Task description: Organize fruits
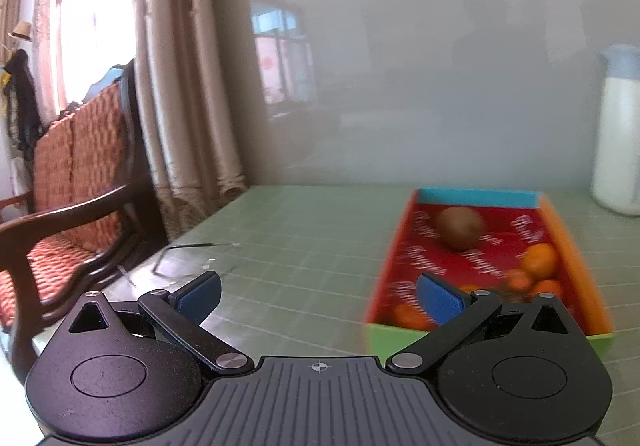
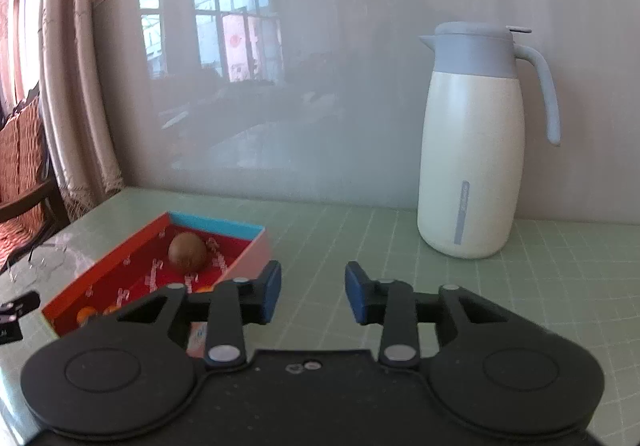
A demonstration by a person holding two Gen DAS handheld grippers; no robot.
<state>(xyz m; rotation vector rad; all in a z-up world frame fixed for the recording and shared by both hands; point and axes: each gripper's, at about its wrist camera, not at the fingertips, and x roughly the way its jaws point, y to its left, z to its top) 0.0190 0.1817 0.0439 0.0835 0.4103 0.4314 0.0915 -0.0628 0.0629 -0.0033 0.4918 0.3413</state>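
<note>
Fruit box on green gridded tabletop.
Cardboard box (image 2: 120, 266), red inside, near tabletop's (image 1: 300, 246) left edge: kiwi (image 1: 459, 226) at far end, oranges (image 1: 540, 262) nearer. Thermos jug (image 2: 472, 149) by back edge. Left gripper (image 1: 318, 298) and right gripper (image 2: 312, 296): jaws apart, empty.

I see a smooth, matt cream jug (image 2: 472, 165) with a grey plastic lid, a cardboard tray (image 2: 100, 266) printed glossy red inside, a rough-skinned brown kiwi (image 2: 187, 252), and a glossy grey wall panel (image 2: 320, 85)
</note>
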